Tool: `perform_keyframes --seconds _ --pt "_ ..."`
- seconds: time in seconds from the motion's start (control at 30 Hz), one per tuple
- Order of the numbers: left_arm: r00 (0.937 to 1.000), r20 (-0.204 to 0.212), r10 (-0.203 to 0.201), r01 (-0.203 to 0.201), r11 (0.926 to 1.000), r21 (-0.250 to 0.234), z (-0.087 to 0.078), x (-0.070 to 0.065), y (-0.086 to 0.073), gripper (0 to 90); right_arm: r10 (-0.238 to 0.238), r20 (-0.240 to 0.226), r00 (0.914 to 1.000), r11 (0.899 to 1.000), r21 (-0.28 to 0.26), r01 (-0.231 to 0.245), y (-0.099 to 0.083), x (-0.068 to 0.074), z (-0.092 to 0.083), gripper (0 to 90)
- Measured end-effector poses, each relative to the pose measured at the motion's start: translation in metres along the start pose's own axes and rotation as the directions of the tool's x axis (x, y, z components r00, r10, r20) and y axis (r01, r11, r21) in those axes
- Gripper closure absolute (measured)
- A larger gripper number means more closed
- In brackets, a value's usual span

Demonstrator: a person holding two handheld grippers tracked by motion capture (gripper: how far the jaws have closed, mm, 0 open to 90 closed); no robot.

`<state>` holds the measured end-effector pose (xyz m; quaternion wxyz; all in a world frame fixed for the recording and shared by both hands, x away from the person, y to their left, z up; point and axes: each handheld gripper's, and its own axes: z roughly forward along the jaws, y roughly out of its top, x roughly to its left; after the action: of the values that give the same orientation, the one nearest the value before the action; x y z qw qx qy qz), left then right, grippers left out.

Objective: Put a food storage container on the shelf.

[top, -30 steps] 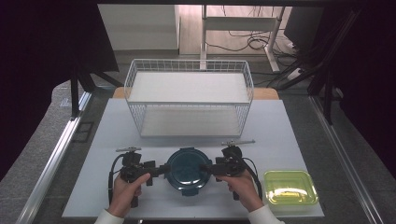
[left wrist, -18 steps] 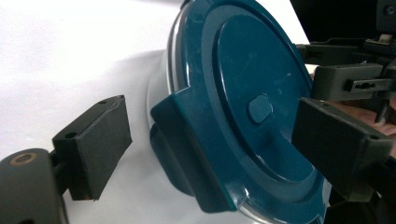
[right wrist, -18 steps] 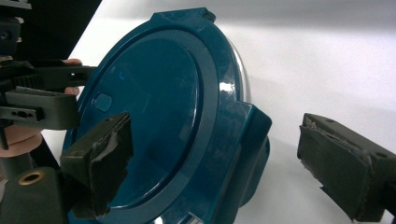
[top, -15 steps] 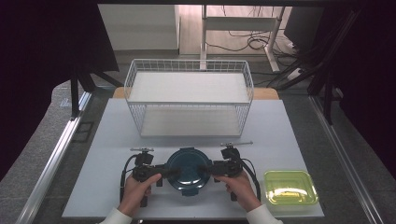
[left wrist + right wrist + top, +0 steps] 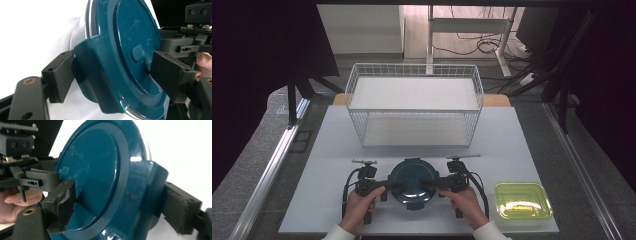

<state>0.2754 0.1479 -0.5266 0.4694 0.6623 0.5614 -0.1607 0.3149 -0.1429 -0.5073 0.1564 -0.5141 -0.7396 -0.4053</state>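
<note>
Near the bench's front edge: round dark-teal lidded plastic container, between both claws. Behind it, white wire basket, two tiers, nothing visible inside. At right, yellow-green rectangular lidded box; contents unreadable. Left claw straddles the container's left latch tab, right claw the right tab. Both have just been closing, jaws on lid top and tab underside.
</note>
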Motion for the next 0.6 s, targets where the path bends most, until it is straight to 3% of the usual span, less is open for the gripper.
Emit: perform_keyframes --seconds 0.13,0.37,0.6 --pt "0.9996 -0.028 -0.001 0.000 0.9999 -0.010 -0.002 -0.005 -0.002 24.3 0.017 -0.009 0.9998 1.000 -0.001 -0.017 0.001 -0.002 -0.002 22.7" --pt "0.9992 -0.024 -0.031 0.030 0.9990 -0.034 -0.007 -0.006 -0.005 28.4 0.013 0.006 0.9999 1.000 -0.024 -0.013 -0.001 0.003 -0.007 27.1" --pt "0.9988 -0.045 -0.019 0.016 0.9982 -0.058 -0.010 -0.014 -0.009 30.4 0.009 0.021 0.9997 0.999 -0.048 -0.008 -0.006 0.009 -0.013 29.9"
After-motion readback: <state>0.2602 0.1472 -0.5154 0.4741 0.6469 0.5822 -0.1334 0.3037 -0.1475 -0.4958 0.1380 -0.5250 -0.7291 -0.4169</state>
